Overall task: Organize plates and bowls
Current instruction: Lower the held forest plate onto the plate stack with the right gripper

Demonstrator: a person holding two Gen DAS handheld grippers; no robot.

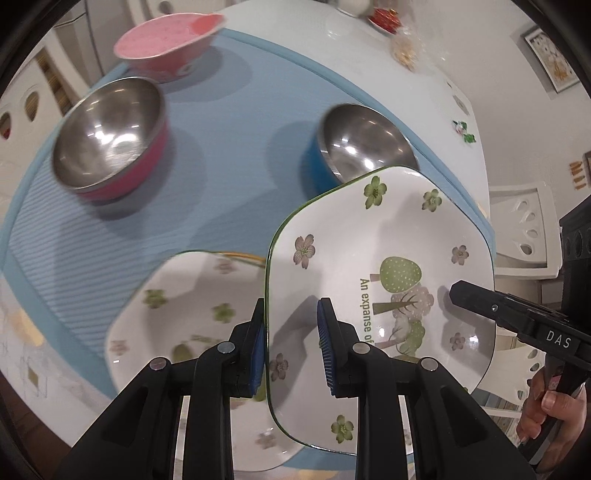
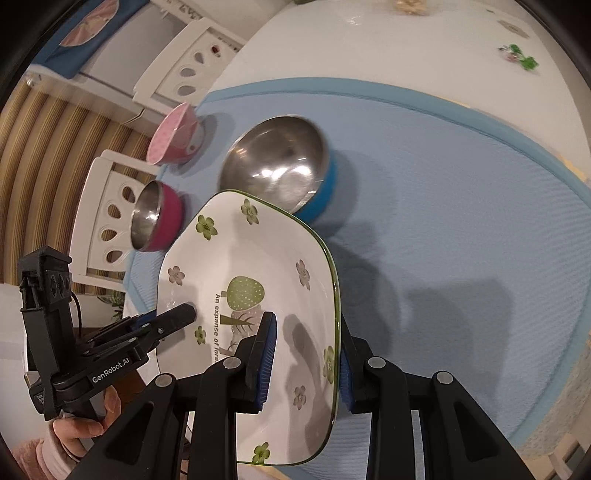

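A white square plate with green flowers and a tree point(image 1: 369, 258) point(image 2: 251, 280) hangs above the blue mat, held by both grippers on opposite rims. My left gripper point(image 1: 291, 347) straddles its left rim, its jaws not fully closed. My right gripper point(image 2: 306, 354) straddles its right rim in the same way. A second flowered plate point(image 1: 184, 317) lies on the mat below it. A steel bowl with a pink shell point(image 1: 110, 136) point(image 2: 155, 218), a steel bowl with a blue shell point(image 1: 362, 144) point(image 2: 280, 166) and a pink bowl point(image 1: 166, 40) point(image 2: 173, 133) stand on the mat.
The blue ribbed mat point(image 1: 229, 122) point(image 2: 461, 221) covers a white table point(image 1: 369, 62). White chairs point(image 2: 107, 206) point(image 1: 524, 229) stand beside the table. A small red dish point(image 1: 384, 18) and a snack bag point(image 1: 404, 51) sit at the far end.
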